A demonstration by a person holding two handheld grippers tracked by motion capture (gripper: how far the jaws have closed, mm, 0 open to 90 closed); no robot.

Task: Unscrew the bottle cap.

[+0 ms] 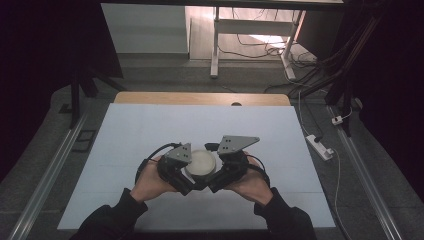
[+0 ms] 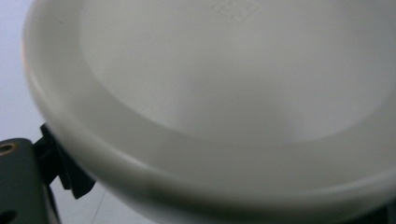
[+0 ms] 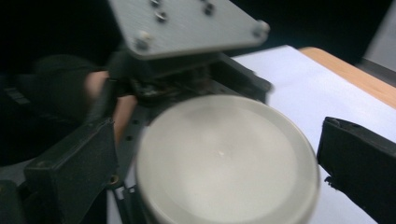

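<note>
We are holding a round white container [image 1: 201,162] near the worktop's [image 1: 150,130] front edge, left gripper [image 1: 182,175] clamping its side, right gripper [image 1: 216,176] spread open around its lid, apparently not yet gripping.

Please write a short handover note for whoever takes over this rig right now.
Left gripper: closed around the white round lidded container, seemingly gripping it; the lid's rim sits right against the lens in the left gripper view.
Right gripper: jaws open, one on each side of the lid, not visibly touching.
The container is between both grippers at the near middle of the white table mat; whether it rests on the mat or is lifted cannot be told.
Done: container secured by the left.
Left, probably: close the right on the lid and remove it.
</note>
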